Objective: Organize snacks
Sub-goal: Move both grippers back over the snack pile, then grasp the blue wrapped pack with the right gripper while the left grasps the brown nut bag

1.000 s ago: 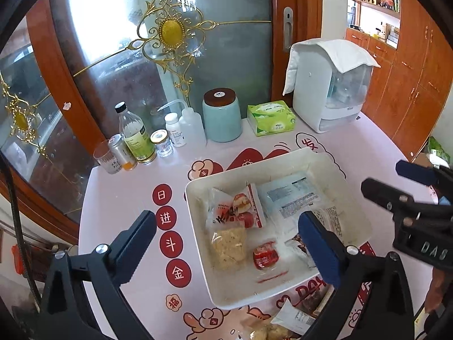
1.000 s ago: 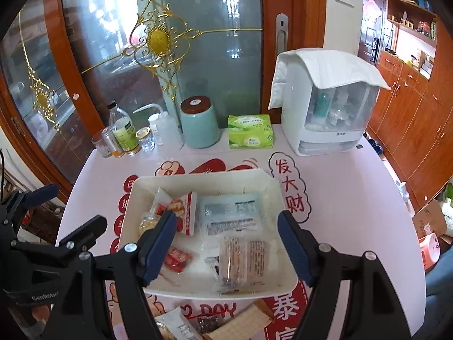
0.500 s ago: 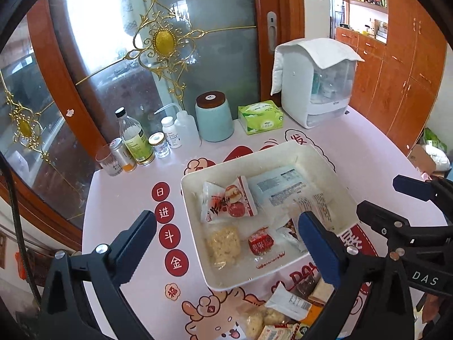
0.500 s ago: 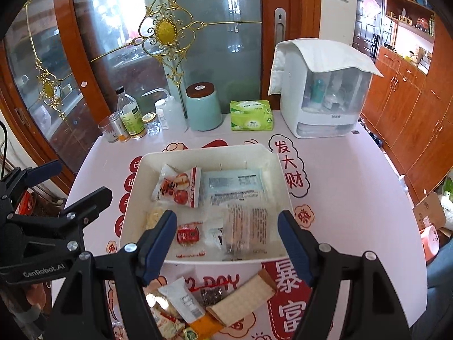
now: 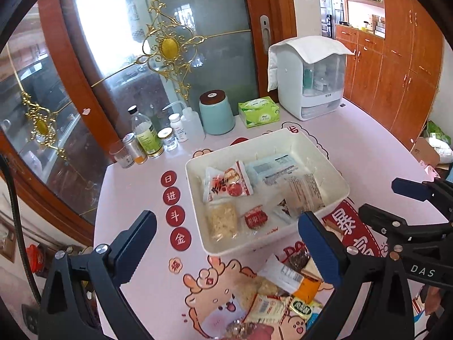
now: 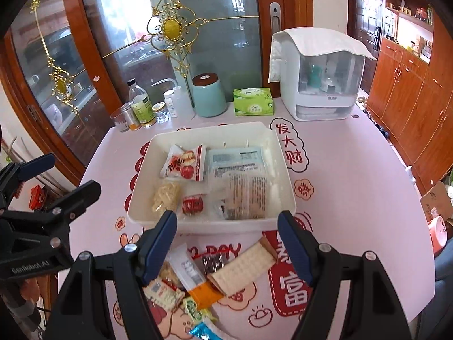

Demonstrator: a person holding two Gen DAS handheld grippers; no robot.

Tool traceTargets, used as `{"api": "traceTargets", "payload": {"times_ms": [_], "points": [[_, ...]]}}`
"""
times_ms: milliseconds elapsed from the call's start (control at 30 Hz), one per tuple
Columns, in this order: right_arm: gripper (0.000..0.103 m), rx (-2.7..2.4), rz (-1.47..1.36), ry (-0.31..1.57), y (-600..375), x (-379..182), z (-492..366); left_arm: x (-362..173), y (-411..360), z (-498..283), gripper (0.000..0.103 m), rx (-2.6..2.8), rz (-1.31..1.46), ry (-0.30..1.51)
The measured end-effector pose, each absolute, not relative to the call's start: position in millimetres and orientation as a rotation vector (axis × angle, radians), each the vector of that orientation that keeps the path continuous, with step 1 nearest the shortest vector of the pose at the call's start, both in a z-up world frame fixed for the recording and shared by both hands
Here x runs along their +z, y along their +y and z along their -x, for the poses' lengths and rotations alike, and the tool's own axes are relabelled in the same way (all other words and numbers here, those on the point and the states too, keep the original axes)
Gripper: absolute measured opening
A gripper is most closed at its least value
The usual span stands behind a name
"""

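A white rectangular bin (image 5: 322, 153) (image 6: 286, 164) sits mid-table and holds several snack packets, among them a red-and-white one (image 5: 226, 184) (image 6: 184, 164) and a pale blue one (image 6: 236, 160). A loose pile of snack packets (image 5: 283, 286) (image 6: 209, 274) lies on the table in front of the bin. My left gripper (image 5: 226, 240) is open and empty above the table, left of the pile. My right gripper (image 6: 228, 240) is open and empty, held over the pile near the bin's front wall. Each gripper shows at the edge of the other's view.
Along the back stand bottles and jars (image 5: 147, 138), a teal canister (image 5: 216, 113) (image 6: 209, 95), a green tissue pack (image 5: 259, 112) (image 6: 253, 104) and a white covered appliance (image 5: 308, 79) (image 6: 320, 76). A glass door lies behind. The round table's edge curves off at the right.
Both grippers have drawn back toward me and risen, so the bin looks farther off and the loose packet pile has come into view. Both stay open and empty.
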State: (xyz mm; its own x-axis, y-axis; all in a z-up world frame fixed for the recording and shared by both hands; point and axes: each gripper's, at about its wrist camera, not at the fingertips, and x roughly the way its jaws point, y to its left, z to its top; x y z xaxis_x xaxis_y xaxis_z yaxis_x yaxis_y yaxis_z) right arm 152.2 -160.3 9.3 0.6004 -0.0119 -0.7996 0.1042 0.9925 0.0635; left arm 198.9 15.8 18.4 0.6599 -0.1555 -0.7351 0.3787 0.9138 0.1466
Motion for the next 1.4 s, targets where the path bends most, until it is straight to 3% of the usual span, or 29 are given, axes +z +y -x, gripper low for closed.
{"api": "traceTargets", "payload": {"times_ms": [433, 1033, 1400], "points": [[0.074, 0.037, 0.001, 0.941, -153, -10, -88, -20, 52, -145, 0.1, -0.188, -0.287, 0.882], [0.074, 0.153, 0.052, 1.138, -143, -118, -26, -172, 96, -97, 0.1, -0.27, -0.408, 1.115], [0.07, 0.187, 0.065, 1.254, -119, -172, -27, -218, 80, -116, 0.1, -0.372, -0.561, 1.191]]}}
